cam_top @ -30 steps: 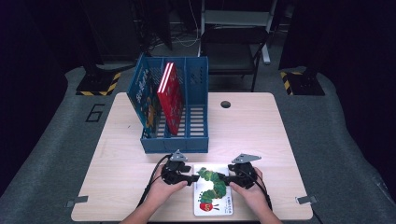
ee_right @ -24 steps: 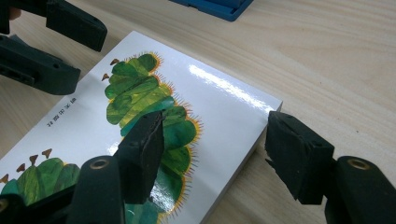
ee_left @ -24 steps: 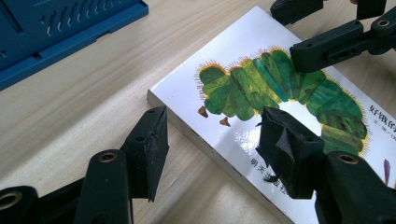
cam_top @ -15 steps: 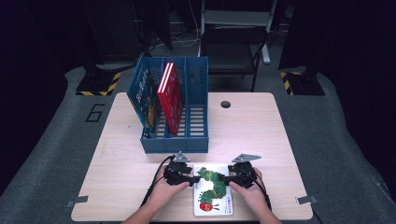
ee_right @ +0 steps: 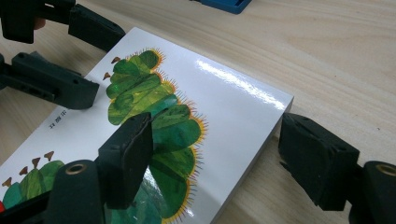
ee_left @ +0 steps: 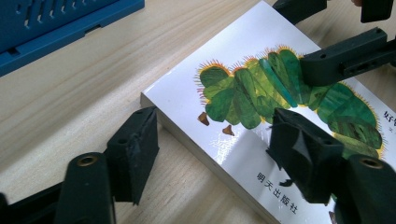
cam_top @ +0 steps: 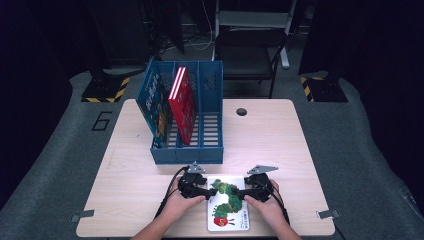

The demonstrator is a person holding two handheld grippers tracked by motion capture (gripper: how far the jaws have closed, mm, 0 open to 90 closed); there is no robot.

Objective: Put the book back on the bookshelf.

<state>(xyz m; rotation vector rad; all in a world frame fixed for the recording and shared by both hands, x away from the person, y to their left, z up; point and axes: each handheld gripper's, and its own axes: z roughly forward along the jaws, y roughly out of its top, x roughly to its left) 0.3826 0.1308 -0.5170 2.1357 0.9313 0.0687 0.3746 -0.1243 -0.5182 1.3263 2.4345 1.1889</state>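
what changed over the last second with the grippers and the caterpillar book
Both grippers have just been opening. The left gripper has one jaw over the cover and one off the spine edge of the caterpillar book, the right gripper likewise at the opposite edge; neither presses it. The hands barely moved. The book lies flat on the table as before, and the blue rack with its red book is unchanged.

Bare table point(cam_top: 280, 145) right of blue rack point(cam_top: 187, 150) behind book point(cam_top: 229, 205).
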